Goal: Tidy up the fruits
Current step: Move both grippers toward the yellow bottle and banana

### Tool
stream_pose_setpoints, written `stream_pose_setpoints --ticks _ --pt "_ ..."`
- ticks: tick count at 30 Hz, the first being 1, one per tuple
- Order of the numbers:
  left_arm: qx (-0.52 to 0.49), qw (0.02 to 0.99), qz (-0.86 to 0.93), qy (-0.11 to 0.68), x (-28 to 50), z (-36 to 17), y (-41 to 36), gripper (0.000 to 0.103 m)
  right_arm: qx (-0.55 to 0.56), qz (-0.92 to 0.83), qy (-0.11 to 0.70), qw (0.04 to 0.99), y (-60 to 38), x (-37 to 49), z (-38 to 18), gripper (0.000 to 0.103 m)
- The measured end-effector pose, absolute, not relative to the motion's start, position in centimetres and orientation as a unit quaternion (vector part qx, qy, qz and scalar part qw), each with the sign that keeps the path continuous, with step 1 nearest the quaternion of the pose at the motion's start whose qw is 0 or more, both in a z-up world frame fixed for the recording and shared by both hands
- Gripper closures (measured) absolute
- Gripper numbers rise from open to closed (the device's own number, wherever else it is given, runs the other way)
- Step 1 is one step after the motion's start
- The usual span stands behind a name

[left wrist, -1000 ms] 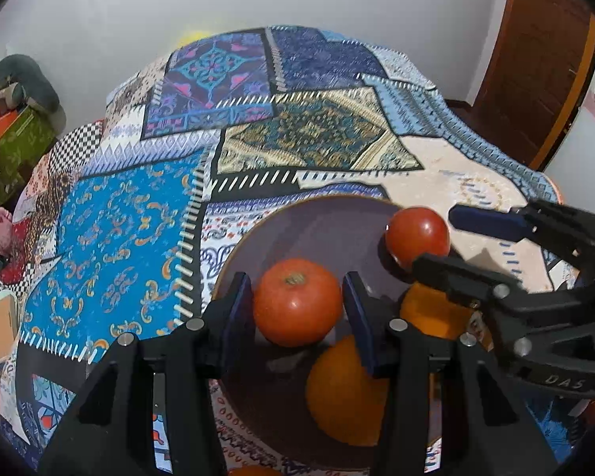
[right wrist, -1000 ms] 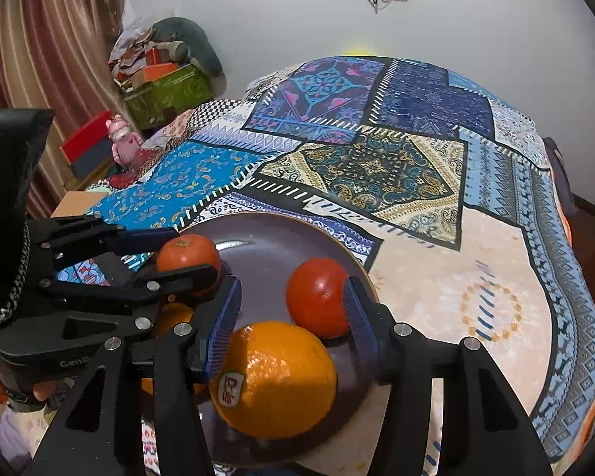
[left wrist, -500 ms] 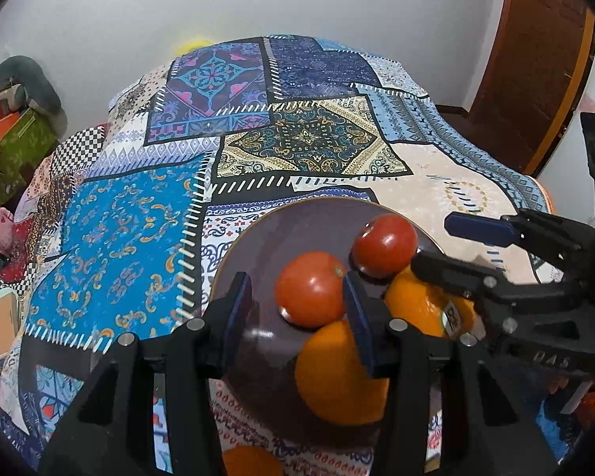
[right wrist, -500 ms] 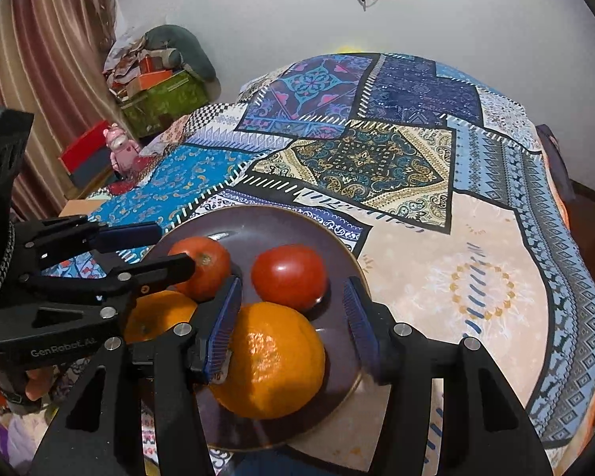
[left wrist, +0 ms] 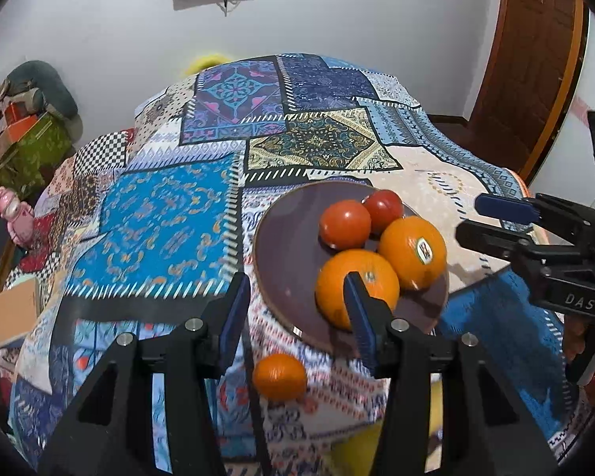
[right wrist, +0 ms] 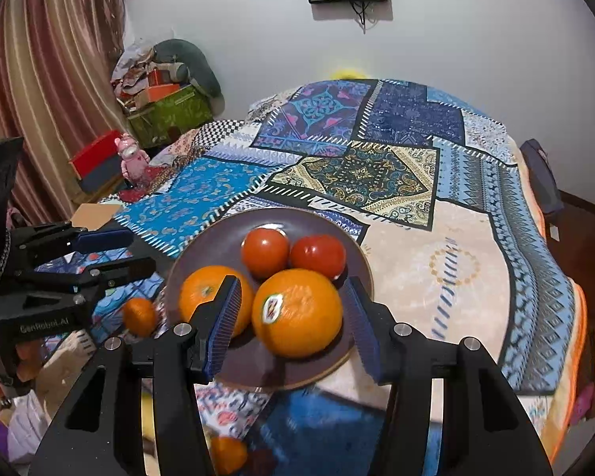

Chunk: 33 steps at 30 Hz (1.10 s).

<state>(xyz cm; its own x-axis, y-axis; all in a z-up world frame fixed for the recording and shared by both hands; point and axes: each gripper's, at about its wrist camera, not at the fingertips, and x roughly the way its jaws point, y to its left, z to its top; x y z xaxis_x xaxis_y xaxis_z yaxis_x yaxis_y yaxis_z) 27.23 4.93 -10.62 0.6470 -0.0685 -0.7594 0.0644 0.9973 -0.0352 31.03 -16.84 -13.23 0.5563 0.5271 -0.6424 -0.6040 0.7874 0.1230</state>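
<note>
Your left gripper (left wrist: 297, 313) now hangs with its fingers wide apart and nothing between them; a second ago it was closed around a tomato over the dish, so that fruit has been let go and you have pulled back toward yourself. Your right gripper (right wrist: 291, 325) is just as wide and just as empty, framing the labelled orange (right wrist: 296, 312) without touching it, where a second ago that orange sat deep between its fingers.

On the brown plate (left wrist: 281, 250) there are now four fruits in a tight cluster: the released tomato (left wrist: 345, 224), a second tomato (left wrist: 384, 205) touching it on the far side, the labelled orange, and a plain orange (left wrist: 357, 287) nearest your left fingers. The plate rests on the patchwork bedspread (left wrist: 170, 230).

That reads as both placements finished (nothing is left in either hand). What remains is off the plate: a small mandarin (left wrist: 279, 377) lies on the bedspread just beside the near rim, under your left gripper, and the right view shows another small orange fruit (right wrist: 228, 454) lower down, near your side. The mandarin looks the natural next pick for your left hand; it is round on soft cloth, so it may roll if nudged.
</note>
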Motion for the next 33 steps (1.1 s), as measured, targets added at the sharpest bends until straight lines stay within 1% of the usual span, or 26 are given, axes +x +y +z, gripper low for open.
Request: stream_pose_setpoints --ticks 6,9,12,18,26,33 --pt "-0.017 0.905 -0.042 0.424 24.2 -10.8 5.5 0.053 -0.046 0.32 0.343 0.882 -18.2 28.0 -13.7 0.053" --pt "-0.023 0.904 -0.046 0.424 22.3 -11.3 5.7 0.049 -0.049 0.315 0.349 0.882 -18.7 26.5 -14.4 0.053" --pt "-0.026 0.902 -0.047 0.429 20.6 -12.1 5.8 0.049 -0.05 0.313 0.354 0.88 -19.4 25.1 -15.1 0.052" --pt "-0.018 0.899 -0.059 0.434 18.5 -12.8 4.7 0.049 -0.016 0.319 0.371 0.872 -20.3 23.0 -16.4 0.049" --pt "-0.011 0.889 -0.096 0.448 17.9 -14.2 2.2 0.048 -0.029 0.311 0.377 0.872 -19.4 21.0 -18.0 0.049" --pt "0.022 0.888 -0.1 0.448 18.5 -15.2 0.4 0.048 -0.025 0.319 0.392 0.862 -18.8 20.9 -19.3 0.049"
